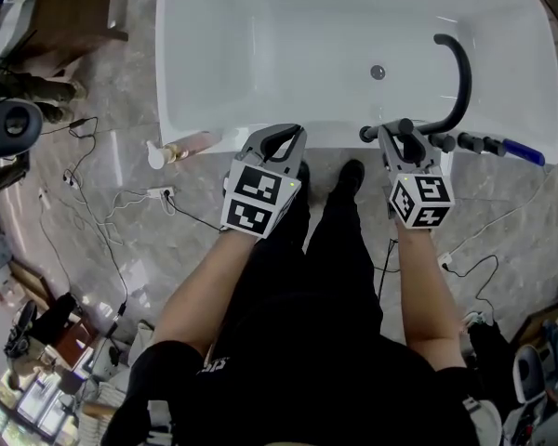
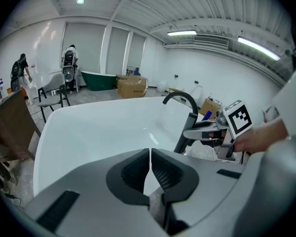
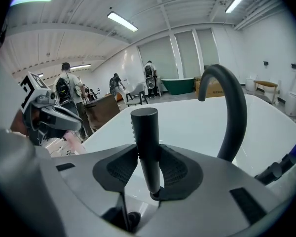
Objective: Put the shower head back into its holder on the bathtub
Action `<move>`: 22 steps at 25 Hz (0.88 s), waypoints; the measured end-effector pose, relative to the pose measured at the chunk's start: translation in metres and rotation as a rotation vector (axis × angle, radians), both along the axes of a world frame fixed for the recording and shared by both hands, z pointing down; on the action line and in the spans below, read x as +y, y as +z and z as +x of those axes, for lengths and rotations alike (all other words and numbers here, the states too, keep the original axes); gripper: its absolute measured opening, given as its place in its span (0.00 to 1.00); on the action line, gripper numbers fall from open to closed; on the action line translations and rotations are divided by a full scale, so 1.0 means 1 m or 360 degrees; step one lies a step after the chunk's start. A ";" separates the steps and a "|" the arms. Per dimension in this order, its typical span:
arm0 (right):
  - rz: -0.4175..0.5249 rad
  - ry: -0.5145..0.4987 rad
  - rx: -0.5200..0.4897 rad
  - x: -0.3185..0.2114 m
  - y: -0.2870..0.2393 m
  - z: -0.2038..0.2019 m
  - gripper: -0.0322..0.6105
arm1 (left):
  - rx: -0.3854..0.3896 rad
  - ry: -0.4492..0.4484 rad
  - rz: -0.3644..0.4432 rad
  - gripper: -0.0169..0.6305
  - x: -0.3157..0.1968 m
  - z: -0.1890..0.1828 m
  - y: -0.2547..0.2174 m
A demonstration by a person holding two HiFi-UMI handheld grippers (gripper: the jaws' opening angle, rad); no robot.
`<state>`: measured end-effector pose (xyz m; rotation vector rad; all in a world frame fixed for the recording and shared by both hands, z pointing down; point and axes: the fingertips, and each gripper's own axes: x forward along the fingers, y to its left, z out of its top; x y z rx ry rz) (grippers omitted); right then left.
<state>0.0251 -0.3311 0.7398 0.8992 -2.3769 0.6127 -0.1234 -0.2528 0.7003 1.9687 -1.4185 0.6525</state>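
Grey marble floor (image 1: 130, 137) with loose cables (image 1: 98, 216) surrounds a white bathtub (image 1: 214, 54), which fills the head view from 10 to 2 o'clock. A person stands at the tub's near rim with a gripper in each hand.

The left gripper (image 1: 285, 136) is at the rim near the middle, its jaws pressed together with nothing between them. The right gripper (image 1: 405, 133), at 3 o'clock from the left one, is clamped on the shower head (image 3: 144, 132), a dark, straight stick that stands upright between the pads just above the near rim.

A black curved spout (image 1: 461, 68) arches over the tub at 1 o'clock from the right gripper. A row of dark knobs (image 1: 470, 142) lies along the rim at its 3 o'clock. A pinkish bottle (image 1: 188, 145) lies on the floor at 9 o'clock from the left gripper.
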 end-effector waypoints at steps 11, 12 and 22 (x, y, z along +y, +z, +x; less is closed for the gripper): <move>-0.0066 0.0033 0.0147 0.023 0.031 0.008 0.29 | 0.0047 0.0045 -0.0001 0.07 0.008 -0.001 0.001; -0.0073 0.0030 0.0159 0.025 0.033 0.007 0.29 | 0.0050 0.0046 0.0002 0.07 0.008 -0.002 0.001; -0.0156 0.0045 0.0229 0.052 0.021 -0.004 0.31 | 0.0096 0.0075 0.0033 0.07 0.019 -0.012 -0.024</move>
